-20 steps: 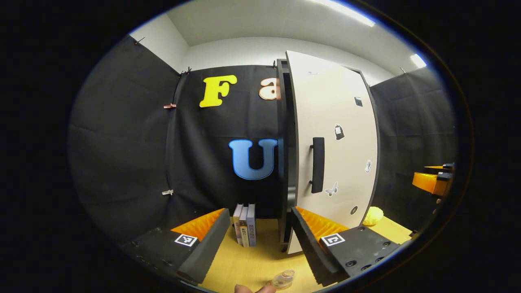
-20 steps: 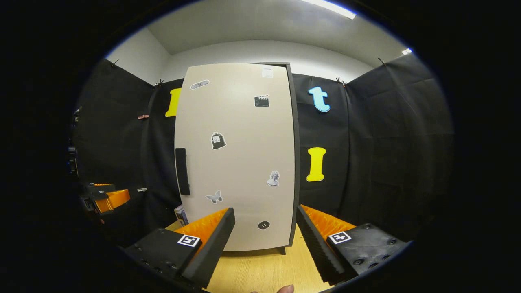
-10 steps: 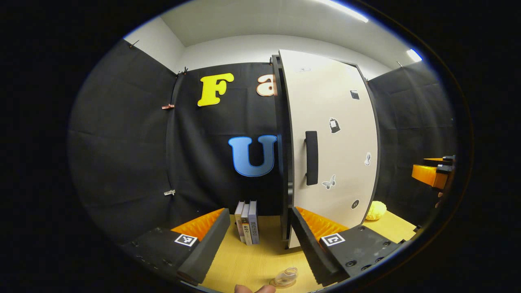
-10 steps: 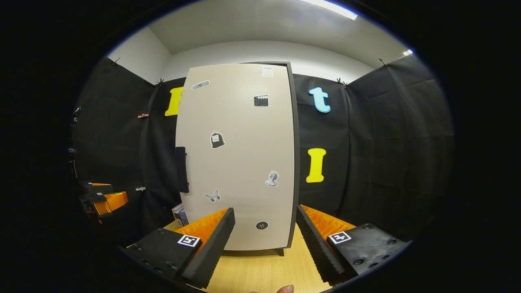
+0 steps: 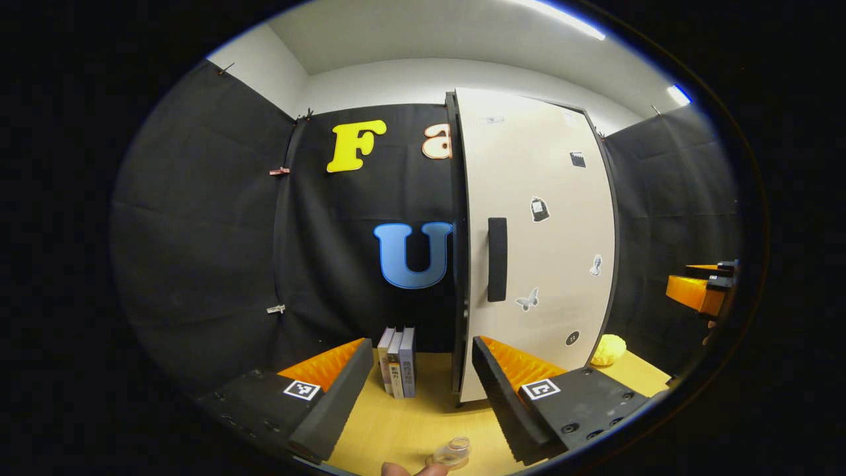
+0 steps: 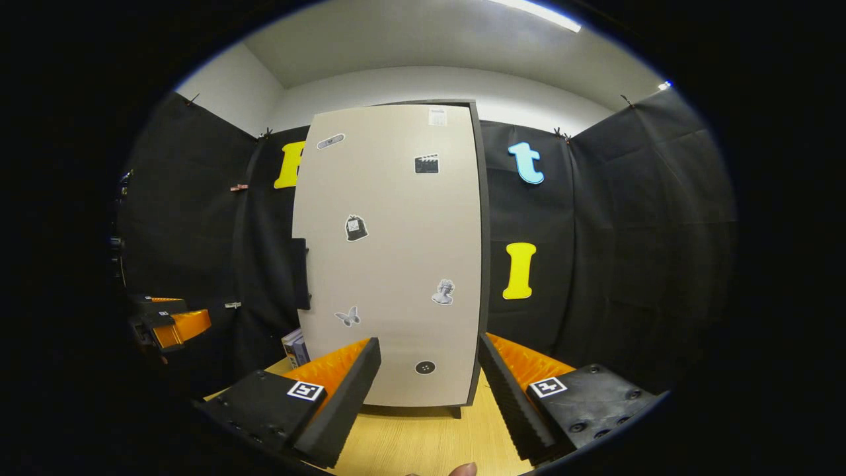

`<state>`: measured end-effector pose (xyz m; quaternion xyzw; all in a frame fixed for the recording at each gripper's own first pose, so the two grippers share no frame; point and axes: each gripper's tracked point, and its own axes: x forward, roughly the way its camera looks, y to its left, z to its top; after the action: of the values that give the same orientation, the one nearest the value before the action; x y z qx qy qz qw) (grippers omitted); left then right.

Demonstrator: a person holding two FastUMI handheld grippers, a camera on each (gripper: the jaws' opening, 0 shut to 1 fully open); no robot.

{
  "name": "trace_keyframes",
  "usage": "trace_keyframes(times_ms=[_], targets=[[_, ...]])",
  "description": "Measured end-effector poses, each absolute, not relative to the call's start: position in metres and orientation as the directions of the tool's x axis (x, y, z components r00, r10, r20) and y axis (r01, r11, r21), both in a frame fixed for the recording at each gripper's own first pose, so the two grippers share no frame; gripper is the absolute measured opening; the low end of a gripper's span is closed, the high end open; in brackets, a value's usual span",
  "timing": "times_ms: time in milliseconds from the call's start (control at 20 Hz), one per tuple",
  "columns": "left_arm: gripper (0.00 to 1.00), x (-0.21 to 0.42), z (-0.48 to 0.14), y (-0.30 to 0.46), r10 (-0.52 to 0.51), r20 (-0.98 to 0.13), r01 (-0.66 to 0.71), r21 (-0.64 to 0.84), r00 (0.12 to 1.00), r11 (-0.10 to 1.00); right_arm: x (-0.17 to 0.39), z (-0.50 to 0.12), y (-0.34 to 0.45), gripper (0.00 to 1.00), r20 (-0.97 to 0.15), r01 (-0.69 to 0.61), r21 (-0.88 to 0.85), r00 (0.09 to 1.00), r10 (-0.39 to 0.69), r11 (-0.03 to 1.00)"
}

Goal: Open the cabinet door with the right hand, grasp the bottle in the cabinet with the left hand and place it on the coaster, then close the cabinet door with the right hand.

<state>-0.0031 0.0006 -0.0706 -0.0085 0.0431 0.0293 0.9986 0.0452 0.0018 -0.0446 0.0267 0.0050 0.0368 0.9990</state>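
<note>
The cabinet's beige door (image 5: 548, 218) with its black handle (image 5: 497, 259) lies flat against the dark cabinet body, or very nearly so. In the right gripper view the same door (image 6: 396, 251) faces me, its handle (image 6: 301, 274) at its left edge. A small clear bottle (image 5: 453, 452) stands on the wooden table near a fingertip, at the bottom of the left gripper view; I cannot make out the coaster under it. My left gripper (image 5: 420, 390) is open and holds nothing. My right gripper (image 6: 429, 390) is open too, short of the door and apart from it.
Three books (image 5: 396, 362) stand upright left of the cabinet, and a yellow lump (image 5: 608, 350) lies to its right. The other gripper (image 5: 700, 291) shows far right in the left gripper view and far left in the right gripper view (image 6: 168, 324). Wooden table (image 6: 423, 443).
The cabinet door has swung from ajar to shut or almost shut. Both grippers stay open and have barely shifted.
</note>
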Motion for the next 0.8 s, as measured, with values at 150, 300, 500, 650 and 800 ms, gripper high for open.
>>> trace_keyframes(times_ms=[150, 300, 500, 650, 800], targets=[[0.95, 0.003, -0.066, -0.010, 0.077, -0.076, -0.076, 0.009, 0.994, 0.997, 0.049, -0.047, -0.006, 0.96, -0.015, -0.100, 0.064, 0.995, 0.102, 0.993], [0.95, 0.008, -0.065, -0.023, 0.090, -0.076, -0.089, 0.009, 0.993, 0.996, 0.053, -0.046, -0.012, 0.96, -0.010, -0.135, 0.061, 0.991, 0.136, 0.989], [0.92, 0.012, -0.055, -0.038, 0.106, -0.057, -0.104, 0.035, 0.993, 0.994, 0.058, -0.046, -0.022, 0.96, -0.003, -0.160, 0.080, 0.987, 0.161, 0.984], [0.94, 0.016, -0.045, -0.057, 0.091, -0.030, -0.090, 0.029, 0.995, 0.995, 0.060, -0.043, -0.032, 0.96, 0.014, -0.167, 0.080, 0.986, 0.167, 0.983], [0.92, 0.018, -0.044, -0.074, 0.069, -0.029, -0.068, 0.023, 0.997, 0.997, 0.063, -0.045, -0.043, 0.96, 0.017, -0.168, 0.085, 0.986, 0.167, 0.982]])
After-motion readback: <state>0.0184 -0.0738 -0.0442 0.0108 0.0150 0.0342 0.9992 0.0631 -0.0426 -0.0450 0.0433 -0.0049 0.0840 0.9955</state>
